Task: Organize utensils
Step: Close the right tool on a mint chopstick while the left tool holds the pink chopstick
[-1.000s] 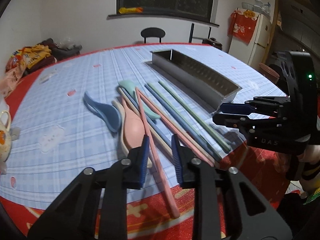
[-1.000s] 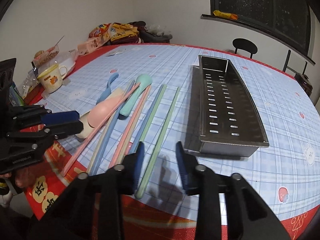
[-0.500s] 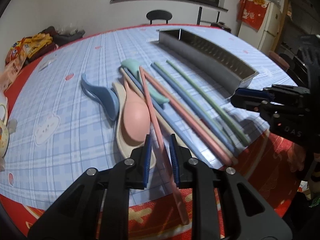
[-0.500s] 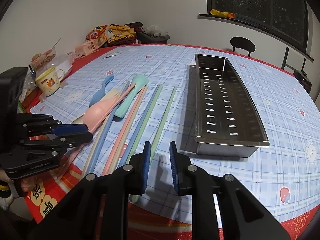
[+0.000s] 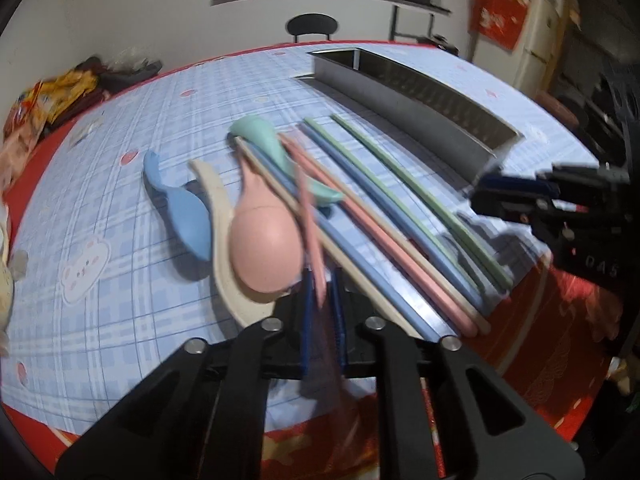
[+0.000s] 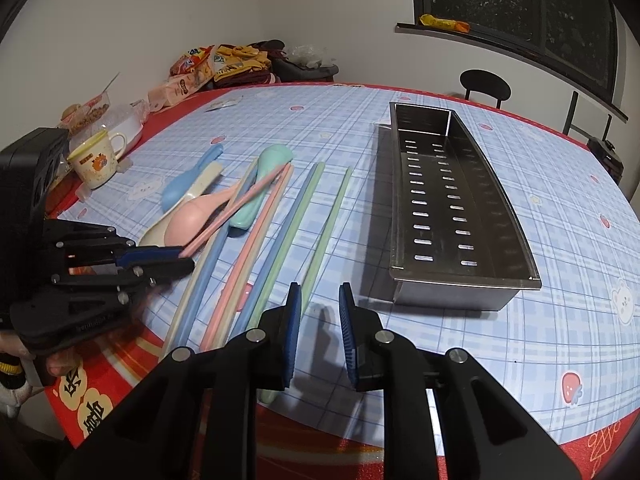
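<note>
Gripping one pink chopstick (image 5: 308, 216), the left gripper (image 5: 322, 312) has its blue pads closed on the stick's near end; the far end angles up across the pink spoon (image 5: 264, 248) and the teal spoon (image 6: 260, 188), blurred in the left wrist view. The right gripper (image 6: 318, 328) hangs above the near table edge with a clear gap between its pads, holding nothing, just beside the green chopsticks (image 6: 320, 224).

The metal tray (image 6: 516, 232) stands apart to the right of the pile, its slotted floor bare: nothing stowed yet. On the checked tablecloth (image 6: 560, 240) remain the blue spoon (image 5: 180, 208), the cream spoon (image 5: 220, 216), the blue chopsticks (image 5: 360, 184) and the other pink and cream sticks. Judged progress: barely begun; first item in hand, everything else left to move.
</note>
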